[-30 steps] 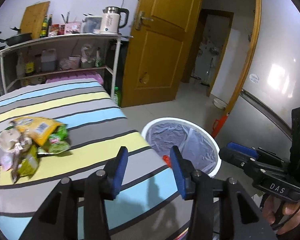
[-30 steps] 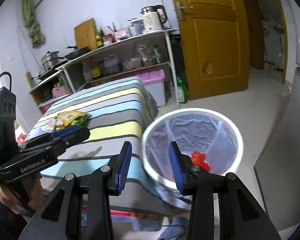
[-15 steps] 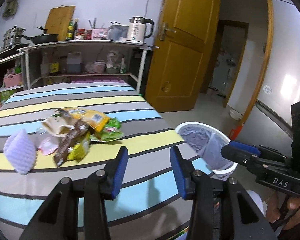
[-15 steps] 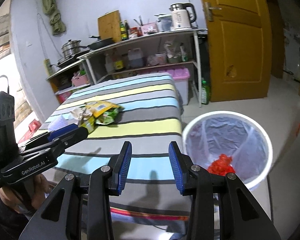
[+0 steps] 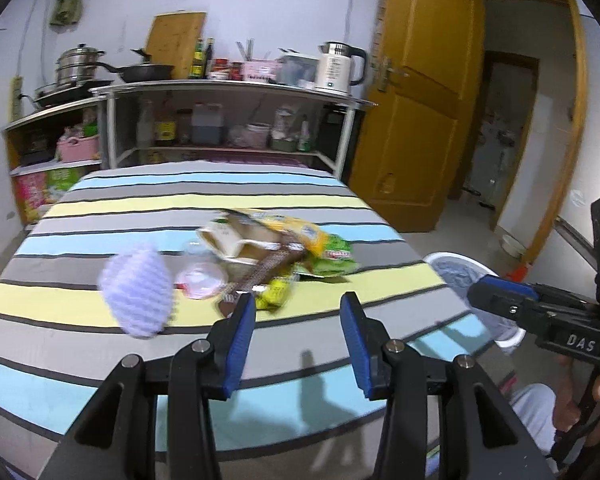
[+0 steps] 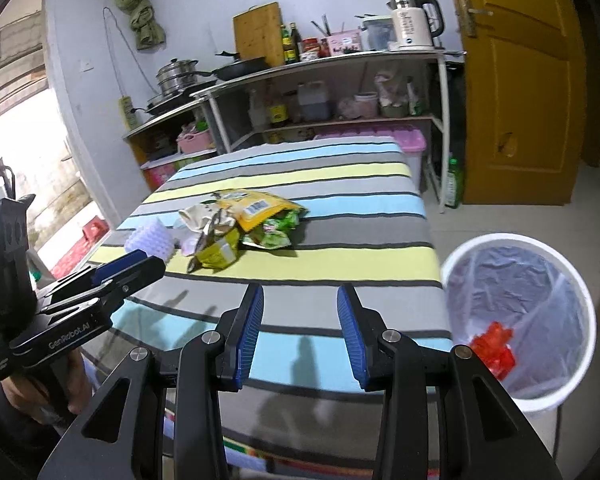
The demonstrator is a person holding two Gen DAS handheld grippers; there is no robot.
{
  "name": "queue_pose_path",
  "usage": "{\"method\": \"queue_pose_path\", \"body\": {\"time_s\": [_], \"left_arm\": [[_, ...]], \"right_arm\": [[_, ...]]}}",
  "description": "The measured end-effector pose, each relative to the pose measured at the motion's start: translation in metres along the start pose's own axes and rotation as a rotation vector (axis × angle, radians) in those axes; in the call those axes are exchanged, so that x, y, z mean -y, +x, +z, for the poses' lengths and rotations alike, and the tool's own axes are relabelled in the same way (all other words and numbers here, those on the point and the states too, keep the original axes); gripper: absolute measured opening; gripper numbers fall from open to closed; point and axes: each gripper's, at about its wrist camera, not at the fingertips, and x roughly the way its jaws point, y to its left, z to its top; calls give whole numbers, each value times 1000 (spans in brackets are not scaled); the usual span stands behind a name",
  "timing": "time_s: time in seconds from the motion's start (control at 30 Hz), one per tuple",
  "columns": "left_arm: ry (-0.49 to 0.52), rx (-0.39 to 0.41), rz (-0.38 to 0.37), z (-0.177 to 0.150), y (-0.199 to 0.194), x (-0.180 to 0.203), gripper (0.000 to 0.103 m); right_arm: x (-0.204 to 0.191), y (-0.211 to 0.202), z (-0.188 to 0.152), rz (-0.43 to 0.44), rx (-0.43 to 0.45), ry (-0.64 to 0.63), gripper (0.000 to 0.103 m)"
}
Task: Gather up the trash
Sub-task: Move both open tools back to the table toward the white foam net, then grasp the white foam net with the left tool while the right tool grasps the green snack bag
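A heap of snack wrappers [image 5: 276,252] lies mid-table on the striped cloth [image 5: 140,344], with a yellow bag [image 6: 256,210] on top and a green one [image 6: 272,236] beside it. A purple foam net [image 5: 138,292] lies at the heap's left. My left gripper [image 5: 298,336] is open and empty, just short of the heap. My right gripper [image 6: 300,328] is open and empty over the table's near edge. The white bin [image 6: 580,292] with a clear liner stands on the floor at the right and holds a red wrapper [image 6: 494,346].
Metal shelves [image 5: 228,92] with pots, bottles and a kettle [image 5: 336,66] stand behind the table. A wooden door [image 5: 416,120] is at the right. A pink storage box [image 6: 392,138] and a green bottle [image 6: 454,184] sit under the shelf.
Both grippers have swung left from the bin toward the table. The wrapper heap now sits in front of the left gripper; the bin has slid to the right edge.
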Motion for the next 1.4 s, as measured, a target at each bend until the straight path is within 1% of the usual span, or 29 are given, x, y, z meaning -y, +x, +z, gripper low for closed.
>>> {"method": "queue_pose_path", "body": {"time_s": [0.03,0.1,0.2,0.27,0.33,0.5,0.67,0.9,1.07,1.13,1.17,1.23,1.3,1.33,1.37,1.4], "left_arm": [[-6,3,14,1,0,-6,48],[-20,11,47,3,-1,-21,54],[-45,21,85,6,-2,-38,59],[-62,26,118,8,-1,-52,61],[-77,27,151,9,1,-64,61],[-118,8,198,11,10,-91,65],[-140,-57,197,11,32,-106,65],[-169,-138,163,9,55,-113,65],[-159,-160,148,9,58,-109,65],[-152,-163,149,10,59,-107,61],[-152,-165,147,10,59,-107,58],[-153,-166,148,10,58,-106,54],[-152,-164,149,11,57,-106,46],[-150,-163,149,11,57,-106,44],[-148,-162,151,11,57,-106,40],[-148,-161,152,11,58,-106,36]], "right_arm": [[-2,4,2,5,-5,-2,40],[-6,12,6,14,-17,-6,40],[-9,24,10,29,-33,-5,40],[-11,34,14,41,-45,-3,42],[-12,44,17,49,-57,1,48],[-13,68,25,67,-88,18,49],[-11,98,32,77,-137,34,49],[-7,124,39,71,-176,44,49],[0,134,46,83,-183,84,49],[1,136,48,85,-182,92,49],[0,137,48,85,-180,92,47],[-2,138,48,84,-180,85,29],[-4,137,47,79,-177,74,25],[-6,137,47,79,-175,67,18],[-8,136,46,76,-172,60,16],[-9,134,46,71,-169,56,10]]}}
